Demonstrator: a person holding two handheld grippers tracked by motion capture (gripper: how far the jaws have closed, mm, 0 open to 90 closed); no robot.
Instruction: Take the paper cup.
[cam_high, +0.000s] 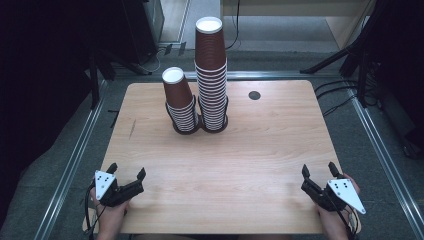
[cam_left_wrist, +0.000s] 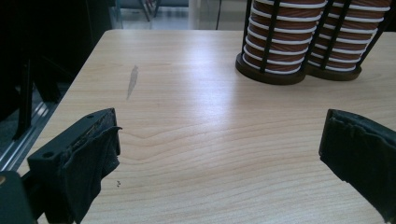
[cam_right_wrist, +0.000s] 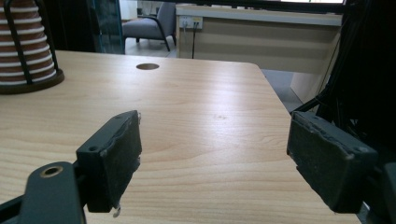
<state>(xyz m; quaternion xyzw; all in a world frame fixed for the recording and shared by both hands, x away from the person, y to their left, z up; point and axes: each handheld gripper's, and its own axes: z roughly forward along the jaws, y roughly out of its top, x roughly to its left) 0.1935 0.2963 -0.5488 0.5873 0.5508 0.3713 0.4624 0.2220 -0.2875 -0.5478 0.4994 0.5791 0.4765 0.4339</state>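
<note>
Two stacks of brown paper cups stand upside down in black wire holders at the far middle of the wooden table (cam_high: 250, 160). The tall stack (cam_high: 211, 75) is on the right and the shorter stack (cam_high: 181, 102) leans beside it. My left gripper (cam_high: 127, 170) rests at the near left edge, open with nothing between its jaws. In the left gripper view the gripper (cam_left_wrist: 222, 130) points at the holders' bases (cam_left_wrist: 280, 42). My right gripper (cam_high: 318, 168) sits at the near right corner, also open and holding nothing. The right gripper view has its gripper (cam_right_wrist: 215, 128) over bare wood, with a cup stack (cam_right_wrist: 23, 46) far left.
A round cable hole (cam_high: 254, 95) lies in the tabletop right of the stacks. A dark scuff (cam_left_wrist: 132, 81) marks the wood at the left. Metal rails (cam_high: 75, 155) run along the floor beside the table, and cables and stand legs (cam_high: 350, 55) are at the back right.
</note>
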